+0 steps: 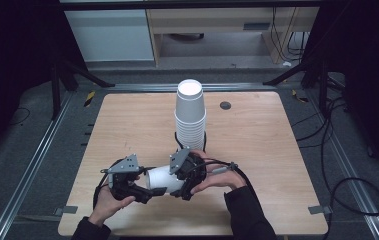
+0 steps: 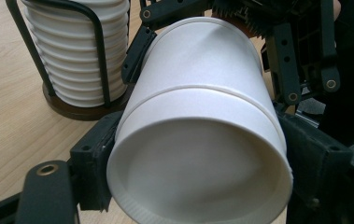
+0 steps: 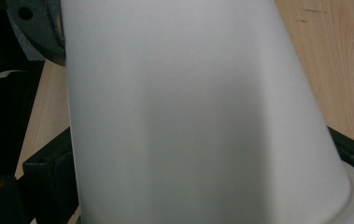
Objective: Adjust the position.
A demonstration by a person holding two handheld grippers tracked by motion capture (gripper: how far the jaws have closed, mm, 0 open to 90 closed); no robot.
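Two grippers share one white paper cup (image 1: 163, 180) lying sideways: high view, left gripper (image 1: 144, 194) clamps its rim end, right gripper (image 1: 182, 187) its base end, cup stack (image 1: 190, 117) beyond. Left gripper view: two nested cups, seemingly unseparated. Right gripper view: jaws flank the cup wall.

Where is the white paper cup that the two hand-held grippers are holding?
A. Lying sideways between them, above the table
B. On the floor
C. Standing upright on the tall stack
A: the white paper cup lies on its side between the left hand-held gripper and the right hand-held gripper, apart from the stack of cups.
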